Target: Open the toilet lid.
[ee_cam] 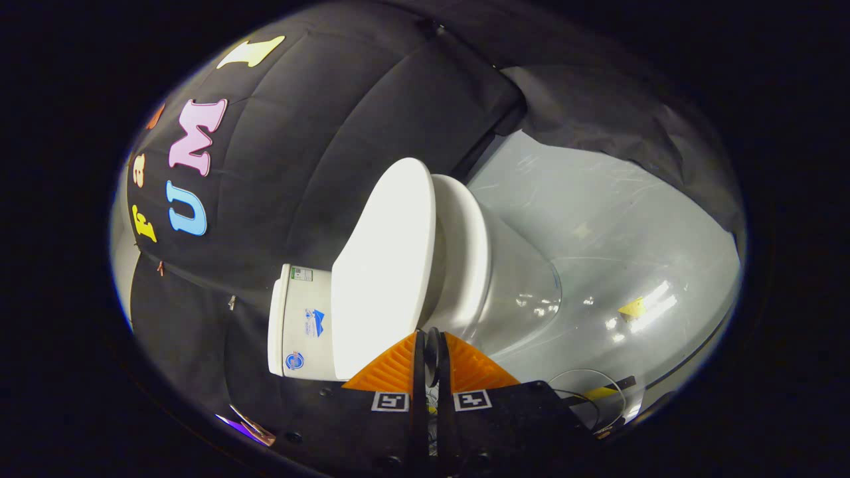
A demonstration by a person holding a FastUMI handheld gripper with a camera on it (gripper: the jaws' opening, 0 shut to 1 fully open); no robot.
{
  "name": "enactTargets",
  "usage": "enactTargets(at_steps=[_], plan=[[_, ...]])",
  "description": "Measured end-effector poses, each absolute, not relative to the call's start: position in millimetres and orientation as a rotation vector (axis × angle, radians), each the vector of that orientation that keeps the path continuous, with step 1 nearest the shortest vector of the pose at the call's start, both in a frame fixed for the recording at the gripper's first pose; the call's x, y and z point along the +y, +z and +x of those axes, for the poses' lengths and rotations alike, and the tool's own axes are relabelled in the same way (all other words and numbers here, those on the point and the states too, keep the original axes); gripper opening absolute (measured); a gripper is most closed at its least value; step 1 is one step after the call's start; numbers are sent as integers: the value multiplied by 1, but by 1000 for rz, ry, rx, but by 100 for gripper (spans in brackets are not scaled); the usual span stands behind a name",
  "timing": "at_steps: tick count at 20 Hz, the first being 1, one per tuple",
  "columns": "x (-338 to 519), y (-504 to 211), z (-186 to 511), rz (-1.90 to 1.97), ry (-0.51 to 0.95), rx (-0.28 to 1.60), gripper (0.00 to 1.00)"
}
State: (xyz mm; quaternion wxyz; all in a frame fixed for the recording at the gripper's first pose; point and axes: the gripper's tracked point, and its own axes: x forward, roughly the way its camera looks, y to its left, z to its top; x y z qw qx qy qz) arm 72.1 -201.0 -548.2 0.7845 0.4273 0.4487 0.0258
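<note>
The view is rolled on its side, with the floor beyond the toilet. The white toilet lid point(385, 265) lies over the seat ring point(468, 252), and a narrow shaded gap shows between them along the lid's edge. Below the seat is the bowl point(524, 292). The tank point(299, 325), with small stickers on it, stands behind the lid. My gripper point(431, 345) has its fingers pressed together with nothing between them. Its tips sit just short of the lid's side edge, near the tank end. I cannot tell whether they touch it.
The glossy grey floor point(617, 232) spreads beyond the bowl, with a yellow tape mark point(632, 307) on it. Black booth cloth point(319, 133) hangs behind the tank and over the far side. A thin cable point(588, 378) loops on the floor beside the gripper body.
</note>
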Motion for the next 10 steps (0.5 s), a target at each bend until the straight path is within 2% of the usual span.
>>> enactTargets(at_steps=[10], plan=[[-176, -469, 84, 714, 7, 895, 7]])
